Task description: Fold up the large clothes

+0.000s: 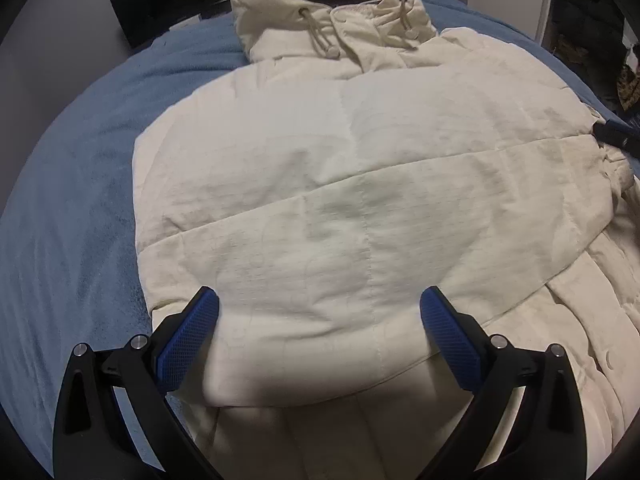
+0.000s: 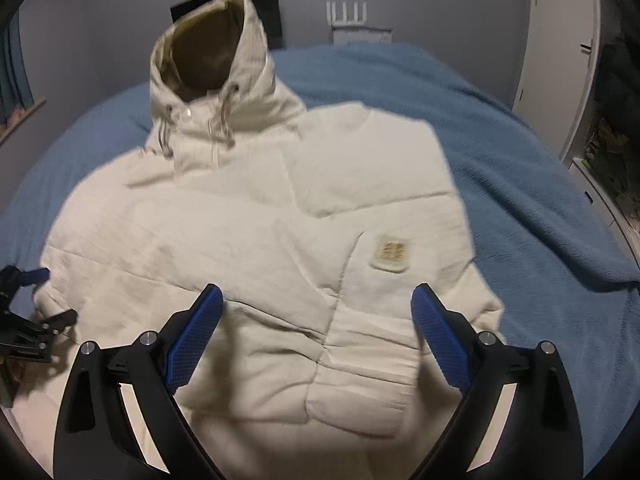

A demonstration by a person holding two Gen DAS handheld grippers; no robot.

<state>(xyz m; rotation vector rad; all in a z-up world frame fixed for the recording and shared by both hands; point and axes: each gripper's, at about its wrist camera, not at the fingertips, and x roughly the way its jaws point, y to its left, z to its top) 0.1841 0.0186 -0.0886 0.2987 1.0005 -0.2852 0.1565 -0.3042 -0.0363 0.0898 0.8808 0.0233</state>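
Observation:
A cream puffy hooded jacket [image 1: 344,184] lies front up on a blue blanket [image 1: 72,200], hood at the far end, both sleeves folded across the chest. It also shows in the right wrist view [image 2: 248,240], with a square patch [image 2: 390,254] on the upper sleeve and the hood [image 2: 208,80] standing up. My left gripper [image 1: 318,300] is open and empty, hovering just above the folded sleeve's cuff end. My right gripper [image 2: 316,298] is open and empty above the other sleeve. The left gripper also shows at the left edge of the right wrist view [image 2: 28,312].
The blue blanket [image 2: 540,200] covers a bed that fills most of both views. A dark flat object [image 1: 168,12] lies beyond the hood. A grey wall, a white door [image 2: 560,60] and cluttered shelves [image 2: 608,152] stand at the right.

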